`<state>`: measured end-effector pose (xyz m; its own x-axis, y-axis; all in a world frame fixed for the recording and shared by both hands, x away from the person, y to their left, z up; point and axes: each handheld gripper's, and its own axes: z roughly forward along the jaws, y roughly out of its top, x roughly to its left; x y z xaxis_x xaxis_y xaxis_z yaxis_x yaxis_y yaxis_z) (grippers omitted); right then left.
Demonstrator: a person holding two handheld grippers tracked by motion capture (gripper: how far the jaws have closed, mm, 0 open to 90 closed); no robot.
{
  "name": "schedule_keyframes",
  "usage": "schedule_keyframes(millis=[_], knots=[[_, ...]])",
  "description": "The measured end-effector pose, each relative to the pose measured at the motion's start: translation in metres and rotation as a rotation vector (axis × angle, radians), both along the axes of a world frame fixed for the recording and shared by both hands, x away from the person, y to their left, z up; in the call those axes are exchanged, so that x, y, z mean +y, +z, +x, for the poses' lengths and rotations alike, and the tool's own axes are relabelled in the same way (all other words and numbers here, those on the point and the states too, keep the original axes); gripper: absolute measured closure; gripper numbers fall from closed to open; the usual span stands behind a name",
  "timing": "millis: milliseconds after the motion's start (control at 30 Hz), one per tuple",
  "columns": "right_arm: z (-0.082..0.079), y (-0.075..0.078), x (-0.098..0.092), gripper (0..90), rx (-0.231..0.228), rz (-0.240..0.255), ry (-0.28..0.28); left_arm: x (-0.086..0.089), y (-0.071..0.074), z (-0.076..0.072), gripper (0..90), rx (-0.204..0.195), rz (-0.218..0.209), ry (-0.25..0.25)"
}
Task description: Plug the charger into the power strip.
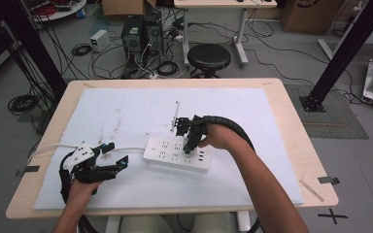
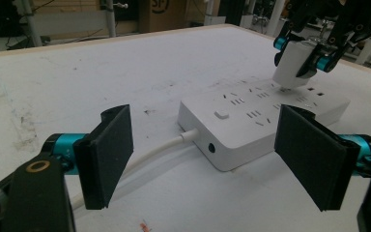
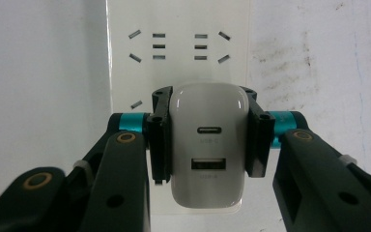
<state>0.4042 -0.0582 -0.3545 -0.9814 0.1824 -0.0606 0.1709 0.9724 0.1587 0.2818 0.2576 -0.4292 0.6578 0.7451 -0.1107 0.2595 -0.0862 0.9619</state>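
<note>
White charger (image 3: 207, 145) pinched between the pads of the right gripper (image 3: 207, 140).
The power strip (image 3: 178, 48) was seen directly beneath; the left gripper (image 2: 203, 159) was held spread, nothing between its pads.

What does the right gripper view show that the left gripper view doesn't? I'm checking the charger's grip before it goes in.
Right gripper view alone: the charger's end face with two ports, and the right gripper's pads pressed on both its sides.

Left gripper view alone: the left gripper's open jaws with nothing between them, the power strip's switch, and its white cable.

Both: the charger held over the white power strip and its sockets.
</note>
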Motion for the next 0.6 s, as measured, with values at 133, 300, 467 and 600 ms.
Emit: schedule_keyframes(millis=[133,300,467,600], knots=[[-0.001,0.0,0.001,63.4,-0.002,-0.006,-0.03,0.001,-0.001,0.0,21.5,0.004,0.0,0.0],[-0.009,-0.006,0.008,63.4,-0.071,-0.035,0.037,0.001,-0.001,0.001,21.5,0.005,-0.003,0.002],[-0.004,-0.009,0.003,63.5,-0.03,-0.022,-0.004,0.001,0.0,0.0,21.6,0.002,-0.001,0.004],[-0.002,-0.009,0.002,63.7,-0.015,-0.02,-0.011,0.001,-0.001,0.001,21.5,0.002,-0.009,0.009]])
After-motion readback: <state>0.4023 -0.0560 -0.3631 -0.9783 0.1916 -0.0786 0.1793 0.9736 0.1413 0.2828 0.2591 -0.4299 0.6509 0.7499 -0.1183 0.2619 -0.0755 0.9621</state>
